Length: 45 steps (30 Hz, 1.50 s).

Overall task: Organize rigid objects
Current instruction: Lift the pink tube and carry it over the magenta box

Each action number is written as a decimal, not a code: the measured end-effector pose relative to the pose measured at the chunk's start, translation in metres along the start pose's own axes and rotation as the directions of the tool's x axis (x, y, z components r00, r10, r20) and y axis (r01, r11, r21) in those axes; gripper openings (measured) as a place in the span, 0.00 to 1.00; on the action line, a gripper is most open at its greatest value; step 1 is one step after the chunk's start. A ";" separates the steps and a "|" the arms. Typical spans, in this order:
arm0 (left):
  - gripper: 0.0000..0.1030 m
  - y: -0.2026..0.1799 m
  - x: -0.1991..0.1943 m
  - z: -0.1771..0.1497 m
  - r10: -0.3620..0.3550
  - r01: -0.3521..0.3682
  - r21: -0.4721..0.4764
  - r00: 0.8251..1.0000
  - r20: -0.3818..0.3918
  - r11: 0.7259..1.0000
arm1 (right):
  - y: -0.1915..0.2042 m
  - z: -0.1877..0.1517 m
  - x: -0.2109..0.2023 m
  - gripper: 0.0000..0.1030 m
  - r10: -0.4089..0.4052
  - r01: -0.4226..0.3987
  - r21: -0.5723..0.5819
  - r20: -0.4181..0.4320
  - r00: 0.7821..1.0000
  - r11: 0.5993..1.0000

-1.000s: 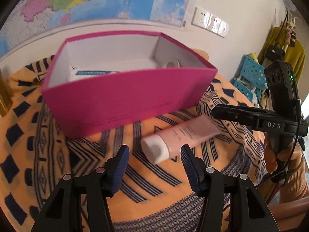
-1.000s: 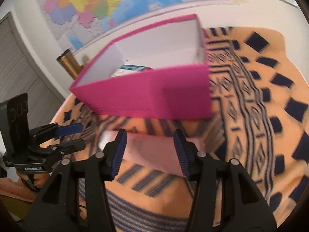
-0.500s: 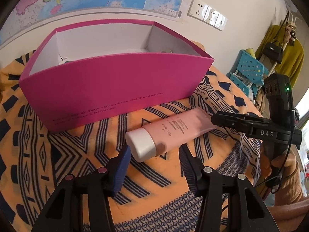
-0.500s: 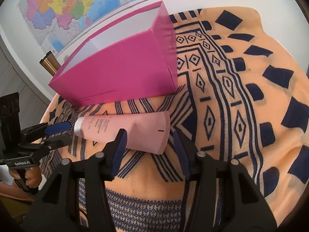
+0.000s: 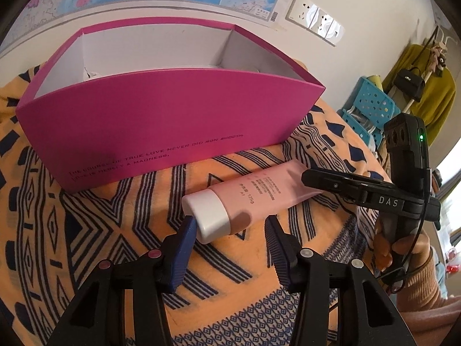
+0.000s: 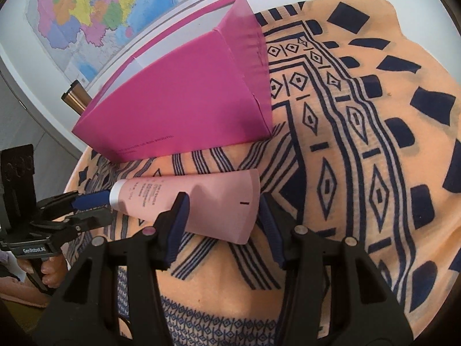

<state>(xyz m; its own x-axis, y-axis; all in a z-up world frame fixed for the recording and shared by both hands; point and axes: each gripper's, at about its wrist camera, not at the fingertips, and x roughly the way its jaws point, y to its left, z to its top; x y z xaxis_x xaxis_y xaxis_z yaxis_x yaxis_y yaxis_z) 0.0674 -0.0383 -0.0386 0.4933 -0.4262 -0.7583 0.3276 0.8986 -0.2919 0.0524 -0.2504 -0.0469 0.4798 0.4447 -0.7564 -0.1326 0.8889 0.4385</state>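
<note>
Left wrist view: only here do you see into the open magenta cardboard box point(image 5: 161, 121), white inside, with something pale at its bottom, too hidden to name. Also only here: white wall sockets point(image 5: 315, 18), blue plastic crates point(image 5: 371, 106), a mustard coat point(image 5: 432, 95) on a rack. Your left gripper point(image 5: 230, 230) has its jaws closing, still apart. The white cap point(image 5: 209, 216) of the pale pink squeeze tube point(image 5: 259, 196) lies between them; the left pad touches the cap's edge, the right pad stands clear of the tube. The tube lies flat on the orange cloth with navy geometric print point(image 5: 86, 230), just in front of the box. Your right gripper point(image 5: 319, 177) reaches in at the tube's far end.

Right wrist view: only here you get the tube's flat crimped end point(image 6: 245, 201), the box's short side, and a bronze cylinder point(image 6: 76, 99) behind the box. Right jaws are opening, apart, straddling the crimped end. The left pad overlaps the tube; contact unclear. The right pad is just beside the crimp.
</note>
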 end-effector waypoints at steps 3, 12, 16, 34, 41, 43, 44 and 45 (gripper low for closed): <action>0.48 -0.001 0.000 0.000 0.005 -0.005 0.003 1.000 0.001 1.000 | 0.000 0.000 0.000 0.52 0.004 -0.004 0.002 0.002 1.000 1.000; 0.48 -0.004 -0.006 0.001 0.019 -0.019 0.010 1.000 0.016 1.000 | 0.002 0.000 -0.001 0.53 0.005 -0.005 0.001 0.008 1.000 1.000; 0.48 -0.006 -0.011 0.001 0.028 -0.028 0.021 0.999 0.031 0.999 | 0.004 0.000 -0.004 0.53 0.006 -0.006 -0.003 0.019 1.000 1.000; 0.51 -0.006 -0.029 0.001 0.032 -0.034 0.025 0.996 0.082 0.999 | 0.025 0.003 -0.013 0.53 -0.012 0.015 -0.064 0.051 0.999 0.998; 0.51 -0.008 -0.040 0.003 0.029 -0.033 0.033 0.993 0.112 0.999 | 0.032 0.007 -0.021 0.53 -0.009 0.016 -0.084 0.074 0.997 0.996; 0.51 -0.008 -0.043 0.004 0.030 -0.034 0.035 0.992 0.121 0.999 | 0.034 0.008 -0.024 0.53 -0.007 0.014 -0.088 0.081 0.997 0.996; 0.51 -0.009 -0.044 0.005 0.029 -0.033 0.034 0.992 0.124 0.999 | 0.034 0.008 -0.025 0.53 -0.005 0.012 -0.089 0.084 0.996 0.996; 0.51 -0.009 -0.045 0.004 0.027 -0.031 0.034 0.991 0.128 0.999 | 0.035 0.009 -0.026 0.53 -0.003 0.011 -0.090 0.087 0.996 0.996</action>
<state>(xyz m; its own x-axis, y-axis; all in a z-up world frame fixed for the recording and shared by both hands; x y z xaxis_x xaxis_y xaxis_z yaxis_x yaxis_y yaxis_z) 0.0460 -0.0273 0.0008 0.6008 -0.4118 -0.6852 0.3393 0.9074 -0.2479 0.0430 -0.2321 -0.0073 0.5540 0.4308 -0.7124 -0.2053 0.9000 0.3845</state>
